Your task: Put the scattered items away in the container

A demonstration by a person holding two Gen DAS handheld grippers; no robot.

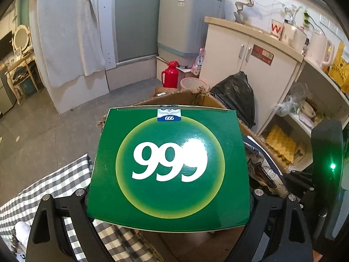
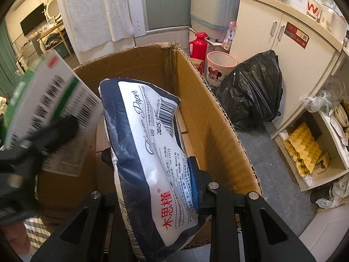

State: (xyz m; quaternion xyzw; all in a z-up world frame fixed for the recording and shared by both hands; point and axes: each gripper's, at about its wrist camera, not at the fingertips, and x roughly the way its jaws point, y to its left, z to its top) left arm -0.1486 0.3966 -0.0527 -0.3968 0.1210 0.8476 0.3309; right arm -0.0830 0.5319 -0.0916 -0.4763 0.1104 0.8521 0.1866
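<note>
Now both over carton (image 2: 218, 118): left hand-held gripper (image 1: 168, 198) clamps green box (image 1: 170, 166), right hand-held gripper (image 2: 152, 194) pinches tissue pack (image 2: 148, 144). Best lower each clear of the walls before releasing.

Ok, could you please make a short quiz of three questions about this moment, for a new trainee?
1. True or false: the cardboard box stands open at the top.
2. Which item do the right tongs hold? A) a red flask B) a pack of tissue paper C) an egg tray
3. Fill in: the number printed large on the green box in the left tongs is ___.

Key
1. True.
2. B: the pack of tissue paper is clamped between the tongs, above the open cardboard box.
3. 999.
</note>
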